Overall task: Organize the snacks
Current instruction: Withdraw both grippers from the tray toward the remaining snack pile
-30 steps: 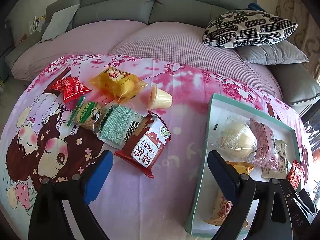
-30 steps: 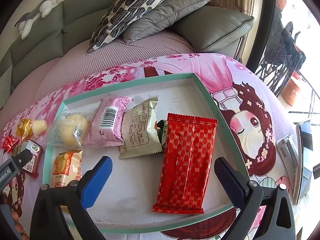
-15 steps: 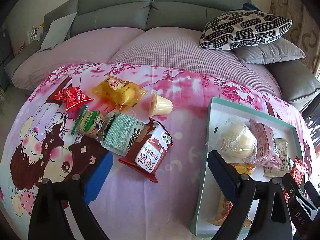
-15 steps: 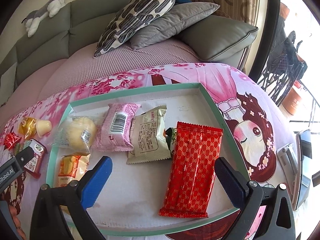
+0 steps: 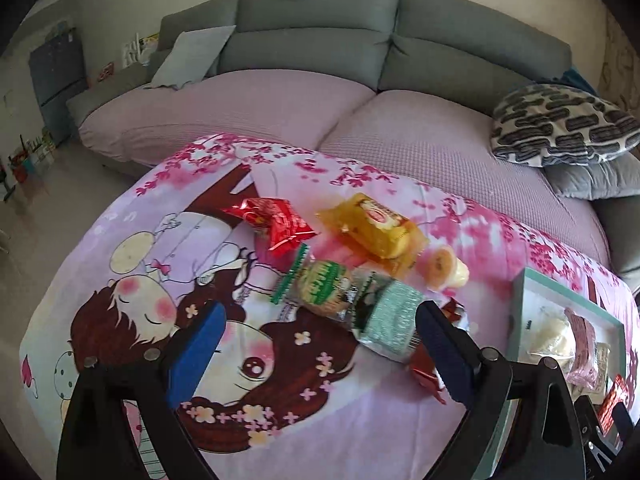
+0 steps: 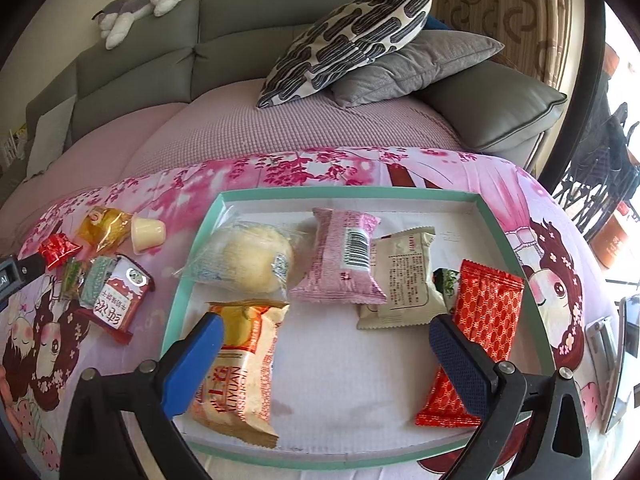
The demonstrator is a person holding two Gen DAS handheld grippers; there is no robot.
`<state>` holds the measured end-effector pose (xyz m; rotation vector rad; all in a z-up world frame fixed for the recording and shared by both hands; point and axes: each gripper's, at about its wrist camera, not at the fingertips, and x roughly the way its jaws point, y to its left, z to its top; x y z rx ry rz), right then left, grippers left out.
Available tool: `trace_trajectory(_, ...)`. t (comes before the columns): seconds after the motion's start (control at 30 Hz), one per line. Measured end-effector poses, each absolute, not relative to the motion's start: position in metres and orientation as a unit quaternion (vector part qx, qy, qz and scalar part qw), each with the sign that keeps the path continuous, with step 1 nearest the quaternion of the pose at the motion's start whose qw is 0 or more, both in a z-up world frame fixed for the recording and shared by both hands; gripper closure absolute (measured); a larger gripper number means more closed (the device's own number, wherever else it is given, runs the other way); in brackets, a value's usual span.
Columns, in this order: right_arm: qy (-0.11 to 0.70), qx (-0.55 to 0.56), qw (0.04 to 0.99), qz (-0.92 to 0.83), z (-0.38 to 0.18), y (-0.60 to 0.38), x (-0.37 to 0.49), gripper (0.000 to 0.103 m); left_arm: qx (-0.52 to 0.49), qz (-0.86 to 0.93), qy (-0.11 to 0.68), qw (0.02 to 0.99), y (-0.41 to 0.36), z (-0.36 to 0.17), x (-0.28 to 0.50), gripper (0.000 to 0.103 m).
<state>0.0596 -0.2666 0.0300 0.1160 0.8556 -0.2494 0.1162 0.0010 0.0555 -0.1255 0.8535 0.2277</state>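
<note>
A teal-rimmed white tray (image 6: 352,194) holds a round bun (image 6: 252,260), a pink pack (image 6: 344,256), a beige pack (image 6: 404,280), a long red pack (image 6: 480,320) and an orange-white pack (image 6: 240,368). Loose on the pink cartoon cloth lie a red pack (image 5: 276,220), a yellow cake pack (image 5: 376,228), a jelly cup (image 5: 444,270), a green cookie pack (image 5: 320,286), a silver-green pack (image 5: 390,322) and a dark red pack (image 6: 116,300). My left gripper (image 5: 320,336) is open above the loose snacks. My right gripper (image 6: 324,344) is open, empty, over the tray.
A grey sofa (image 5: 360,40) with mauve seat covers runs behind the table. A patterned pillow (image 6: 352,36) and a grey cushion (image 6: 416,68) lie at its right. A plush toy (image 6: 140,4) rests on the sofa back. The tray's left edge (image 5: 520,320) shows right of the loose snacks.
My left gripper has swung left, from facing the tray edge to facing the loose snacks. My right gripper has shifted left over the tray. Both stay open.
</note>
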Motion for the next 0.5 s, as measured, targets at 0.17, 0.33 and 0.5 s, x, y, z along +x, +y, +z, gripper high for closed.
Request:
trace_trajectory(0.17,0.409,0.044,0.907,-0.090,0.033,-0.236,0.064,0.000,-0.080,0.137,0.411,0.898,0.035,0.059,0.113,0.007)
trace_trajectory(0.33,0.405,0.042,0.912,-0.054,0.035,-0.206,0.069,0.000,-0.087,0.159,0.409,0.894,0.060,0.062,0.109,0.007)
trace_trajectory(0.5,0.408,0.038,0.912,-0.027,0.030,-0.184,0.076,0.000,-0.088,0.166,0.418,0.889,0.073,0.057,0.111,0.007)
